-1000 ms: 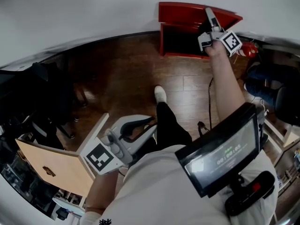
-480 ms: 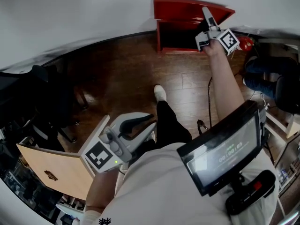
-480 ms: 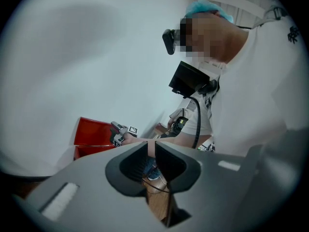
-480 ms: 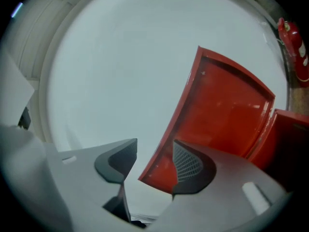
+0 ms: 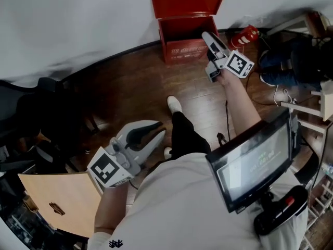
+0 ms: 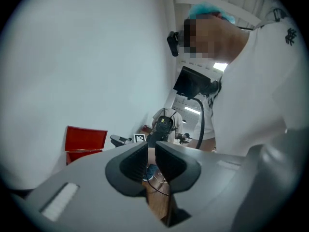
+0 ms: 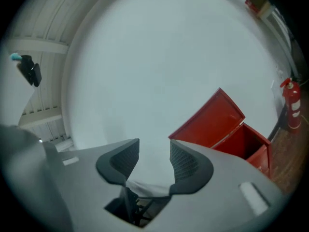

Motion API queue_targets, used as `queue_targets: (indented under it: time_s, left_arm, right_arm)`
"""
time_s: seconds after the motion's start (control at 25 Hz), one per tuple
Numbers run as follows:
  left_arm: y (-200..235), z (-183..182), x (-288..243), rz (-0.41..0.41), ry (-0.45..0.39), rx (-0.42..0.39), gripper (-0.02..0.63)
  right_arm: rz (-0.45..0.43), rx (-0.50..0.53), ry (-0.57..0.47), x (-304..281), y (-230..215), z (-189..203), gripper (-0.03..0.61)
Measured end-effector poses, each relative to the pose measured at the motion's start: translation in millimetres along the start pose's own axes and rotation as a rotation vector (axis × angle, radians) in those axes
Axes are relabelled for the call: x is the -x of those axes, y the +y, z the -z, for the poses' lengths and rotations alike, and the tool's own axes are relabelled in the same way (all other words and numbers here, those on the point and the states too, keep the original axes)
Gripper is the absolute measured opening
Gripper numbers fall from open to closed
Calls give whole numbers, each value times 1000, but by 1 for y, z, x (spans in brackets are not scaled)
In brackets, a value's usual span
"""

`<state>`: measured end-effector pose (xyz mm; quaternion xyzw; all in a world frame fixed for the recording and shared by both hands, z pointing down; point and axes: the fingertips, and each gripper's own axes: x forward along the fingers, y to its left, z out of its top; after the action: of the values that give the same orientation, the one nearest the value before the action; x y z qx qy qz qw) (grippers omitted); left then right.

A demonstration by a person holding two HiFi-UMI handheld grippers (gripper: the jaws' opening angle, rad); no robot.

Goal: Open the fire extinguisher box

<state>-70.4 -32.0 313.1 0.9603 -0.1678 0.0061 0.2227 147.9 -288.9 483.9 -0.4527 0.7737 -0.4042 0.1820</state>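
fire extinguisher box point(image 5: 183, 47) stands with lid point(image 5: 187, 4) up; the open, empty right gripper point(image 5: 205, 36) nearby could knock it shut; left gripper point(image 5: 157, 130) closed.

Print on fire extinguisher box point(image 5: 186, 30) front too small to read.

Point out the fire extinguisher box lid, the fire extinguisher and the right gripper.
fire extinguisher box lid point(image 5: 187, 4), head view, middle of the raised lid.
fire extinguisher point(image 5: 244, 35), head view, red body.
right gripper point(image 7: 154, 148), right gripper view, midway between its parted jaws.
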Motion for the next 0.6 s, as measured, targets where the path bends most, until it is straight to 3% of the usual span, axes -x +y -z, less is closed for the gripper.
queue_targets:
  time_s: [0.24,0.4,0.6]
  left_arm:
    - [-63,13,72,34,-3,-155,46]
    - [-105,29,107,23,-6,-152,46]
    - [-165,48,121,93,13,-155,46]
  right_arm:
    - [-81,150,-10,112,127,49,175]
    - [-118,191,13,180,195,89,170]
    - [-125,265,19,264,258,119,160]
